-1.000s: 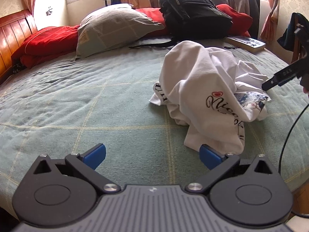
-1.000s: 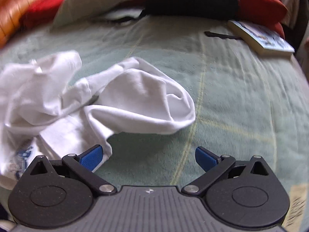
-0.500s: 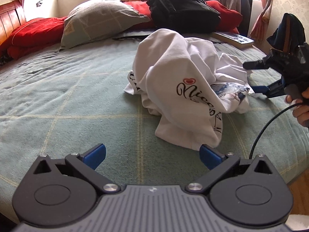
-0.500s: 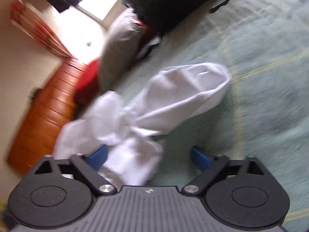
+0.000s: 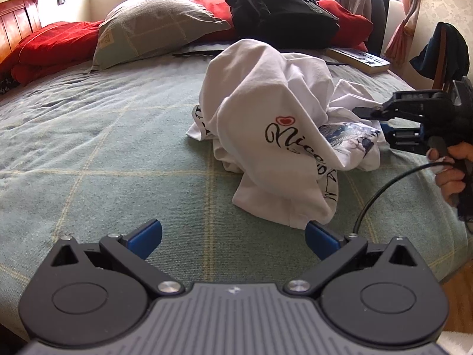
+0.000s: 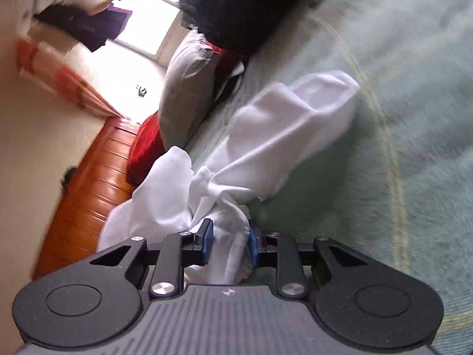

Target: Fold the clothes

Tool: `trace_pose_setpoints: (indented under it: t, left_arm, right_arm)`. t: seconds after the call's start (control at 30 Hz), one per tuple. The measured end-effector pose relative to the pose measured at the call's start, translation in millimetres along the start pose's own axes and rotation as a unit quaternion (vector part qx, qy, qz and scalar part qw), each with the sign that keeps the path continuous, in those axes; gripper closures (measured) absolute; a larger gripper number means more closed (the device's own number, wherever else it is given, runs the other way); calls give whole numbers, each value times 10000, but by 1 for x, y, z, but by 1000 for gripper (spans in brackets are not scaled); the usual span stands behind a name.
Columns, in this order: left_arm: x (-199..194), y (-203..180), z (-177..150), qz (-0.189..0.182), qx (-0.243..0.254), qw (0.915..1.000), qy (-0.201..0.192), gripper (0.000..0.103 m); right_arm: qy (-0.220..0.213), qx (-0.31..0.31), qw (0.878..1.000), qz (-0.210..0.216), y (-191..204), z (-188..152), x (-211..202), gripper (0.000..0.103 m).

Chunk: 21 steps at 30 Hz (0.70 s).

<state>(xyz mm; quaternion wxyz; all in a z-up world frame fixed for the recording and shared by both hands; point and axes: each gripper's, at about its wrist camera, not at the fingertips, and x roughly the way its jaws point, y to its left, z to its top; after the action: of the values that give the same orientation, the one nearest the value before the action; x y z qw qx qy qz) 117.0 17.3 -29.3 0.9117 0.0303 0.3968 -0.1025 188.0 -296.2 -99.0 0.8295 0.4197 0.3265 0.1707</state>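
A green checked bed is carrying a crumpled white T-shirt, which is lying in a heap near its right side; the right gripper has just been closing and is pinching a bunched fold of it; the left gripper is hovering spread wide, empty; the thick bunch is risking several layers lifting together, tangling the spread.

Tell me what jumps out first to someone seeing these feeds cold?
The crumpled white T-shirt, heaped mid-bed on the green blanket, with a heart and black script print. The right gripper has just been closing, and a bunch of the shirt's fabric sits between its blue pads. The left gripper hangs open, with only the shirt's hem near its right pad. Behind, a black backpack tops red bedding.
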Motion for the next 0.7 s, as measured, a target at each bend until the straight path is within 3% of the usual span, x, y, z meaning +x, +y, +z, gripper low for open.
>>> trace_pose_setpoints:
  t: [0.07, 0.13, 0.37, 0.5, 0.7]
  left_arm:
    - [-1, -2, 0, -4, 30, 10000, -16, 1]
    - [-5, -4, -1, -15, 91, 9999, -67, 1]
    - [-11, -3, -4, -82, -1, 9998, -190, 1]
    - [-15, -8, -6, -186, 151, 9993, -301, 1]
    - [-18, -17, -5, -284, 299, 9983, -421, 1]
  right_arm:
    - [-166, -162, 9993, -309, 2, 3, 7, 79]
    - [-292, -200, 9979, -545, 2, 8, 6, 92]
    - [-559, -886, 9853, -1350, 11, 25, -46, 94]
    - [-645, -1297, 9622, -2306, 5, 41, -85, 94]
    - [-453, -1779, 9098, -3723, -17, 75, -119, 94]
